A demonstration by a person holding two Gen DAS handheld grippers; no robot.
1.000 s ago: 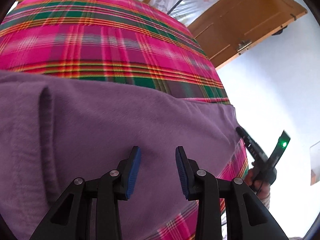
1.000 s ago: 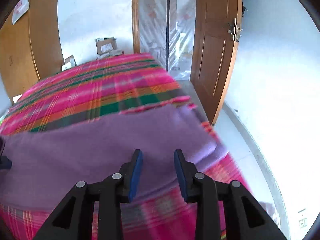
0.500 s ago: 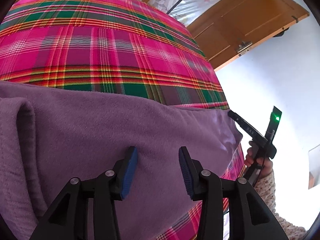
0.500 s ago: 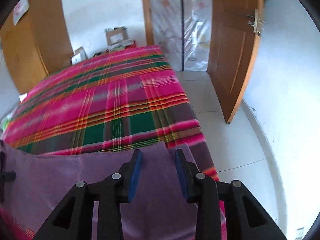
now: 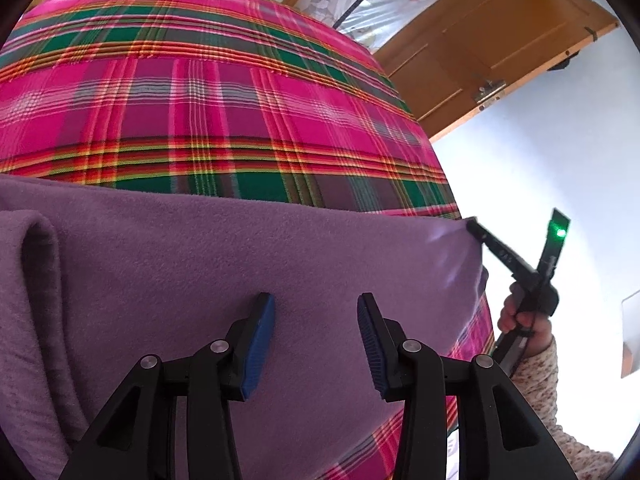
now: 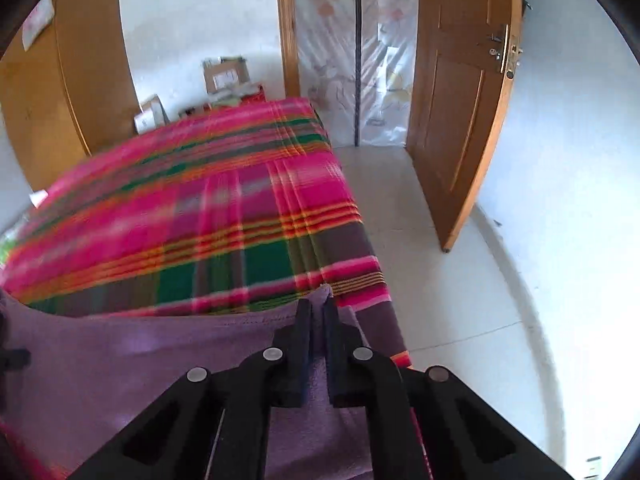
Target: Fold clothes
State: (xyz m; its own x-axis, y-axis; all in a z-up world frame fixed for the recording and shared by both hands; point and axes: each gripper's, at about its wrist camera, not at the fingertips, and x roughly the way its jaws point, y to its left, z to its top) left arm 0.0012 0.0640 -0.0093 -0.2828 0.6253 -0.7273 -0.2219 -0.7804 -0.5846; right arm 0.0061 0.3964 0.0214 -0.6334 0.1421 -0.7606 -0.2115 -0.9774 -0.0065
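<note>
The left gripper [image 5: 316, 340] hangs open above the purple garment [image 5: 240, 264]. The right gripper [image 6: 318, 336], its jaws just closing, pinches the garment's far corner. Beyond lies the plaid bed [image 5: 200, 112], then a door [image 6: 460, 112].

Bed [image 5: 224, 120] under pink-green plaid cover, filling most of both views. Purple garment [image 5: 240, 264] spread flat across near end, left part folded into ridge.

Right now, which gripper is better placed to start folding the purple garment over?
Right. The right gripper has just closed on the purple garment at its corner, while the left gripper hangs open above the middle, gripping nothing.
</note>
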